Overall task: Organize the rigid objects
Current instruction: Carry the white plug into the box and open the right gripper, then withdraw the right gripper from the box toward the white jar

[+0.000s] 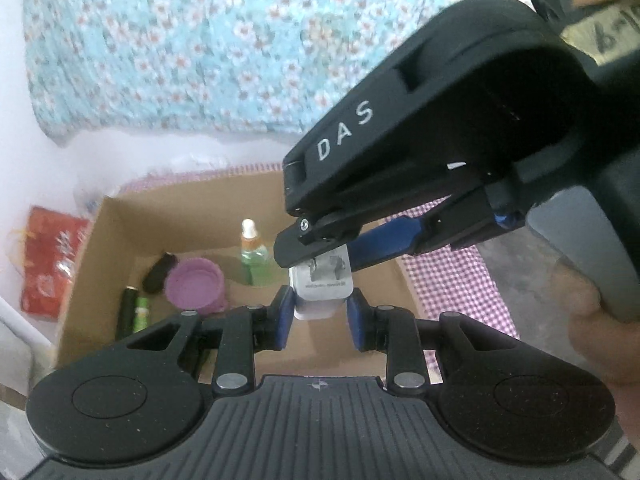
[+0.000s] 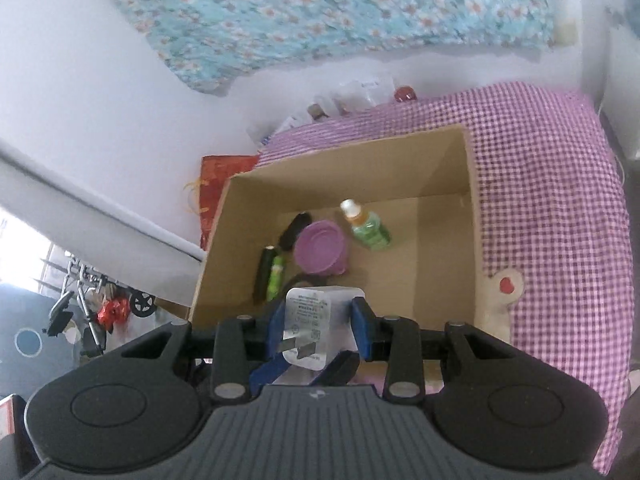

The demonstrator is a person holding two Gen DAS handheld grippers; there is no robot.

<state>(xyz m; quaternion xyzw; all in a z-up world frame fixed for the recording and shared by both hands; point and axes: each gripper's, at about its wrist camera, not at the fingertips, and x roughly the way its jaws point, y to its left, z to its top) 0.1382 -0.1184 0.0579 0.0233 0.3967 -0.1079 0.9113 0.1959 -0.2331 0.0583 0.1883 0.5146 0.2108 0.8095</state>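
Sitting on cloth: an open cardboard box (image 2: 448, 148) rests on purple checked cloth (image 2: 552, 200), near a white wall.
Box contents, left: two slim cylinders, one dark (image 2: 264, 272) and one green (image 2: 277, 276), lie side by side against the left wall; a black oblong item (image 2: 294, 230) lies just beyond them.
Box contents, middle: a purple round lid (image 2: 320, 250) sits beside the black item, with a small green bottle (image 2: 366, 226) with a white cap to its right.
Box contents, right: bare cardboard floor.
White charger (image 2: 316, 326): above the box's near edge, prongs facing the right wrist camera, printed label visible.
Right gripper (image 2: 318, 330): blue pads narrowed onto the charger's two sides, holding it clear of the box.
Left gripper (image 1: 320, 314): jaws partly open, the charger's lower end between the blue pads (image 1: 286, 316); the left pad sits against it, the right pad shows a slight gap.
Gripper overlap: in the left wrist view the right gripper reaches in from the upper right, fingers clamped on the charger's far end.
Outside box: a red packet (image 2: 218, 188) lies beside the left wall.
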